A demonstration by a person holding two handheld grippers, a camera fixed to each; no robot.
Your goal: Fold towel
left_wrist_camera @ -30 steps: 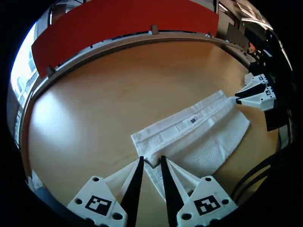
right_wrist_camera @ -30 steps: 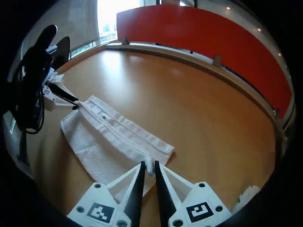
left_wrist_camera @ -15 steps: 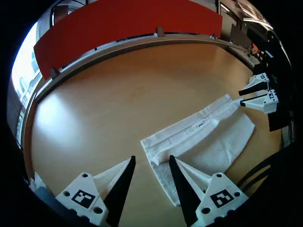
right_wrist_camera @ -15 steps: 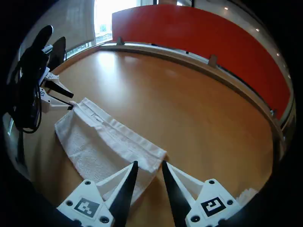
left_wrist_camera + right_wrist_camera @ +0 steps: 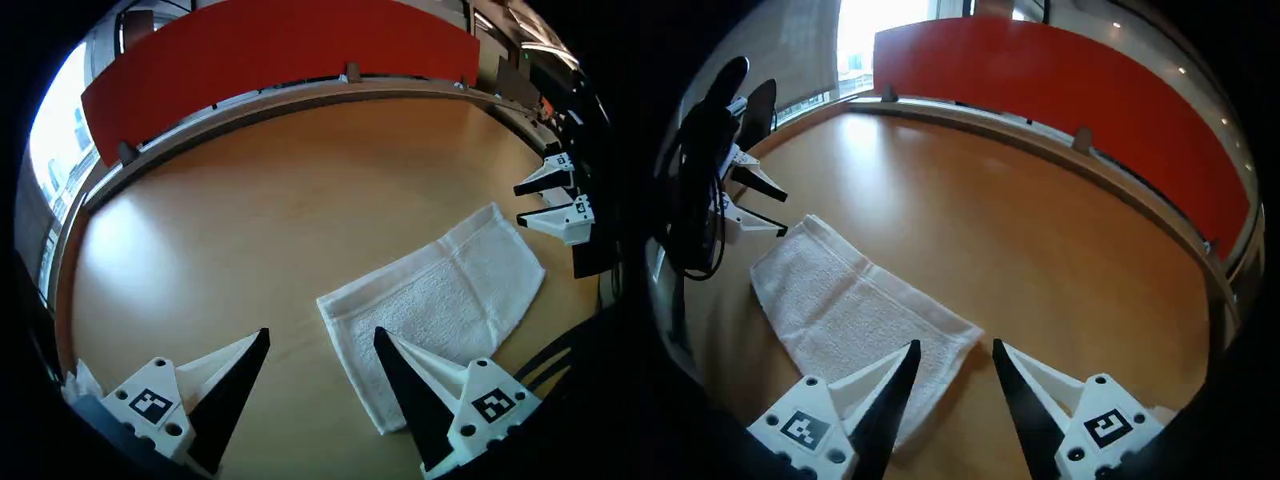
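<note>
A white towel [image 5: 436, 298] lies folded flat on the wooden table [image 5: 264, 208]. In the left gripper view my left gripper [image 5: 320, 336] stands open just short of the towel's near corner, gripping nothing. The right gripper [image 5: 518, 203] shows at the far end of the towel, open. In the right gripper view the same towel [image 5: 844, 308] lies flat, and my right gripper [image 5: 954, 347] is open over its near corner. The left gripper [image 5: 782, 214] is seen open at the towel's far end, beside a dark sleeve.
A red divider panel [image 5: 264, 56] stands along the table's far edge [image 5: 320, 88]. The red panel [image 5: 1088, 96] also runs behind the table in the right gripper view. Wide bare wood spreads beyond the towel.
Both grippers went from shut on the towel's edge to open and drew back. The lifted top layer dropped flat, and the label strip is now covered.
</note>
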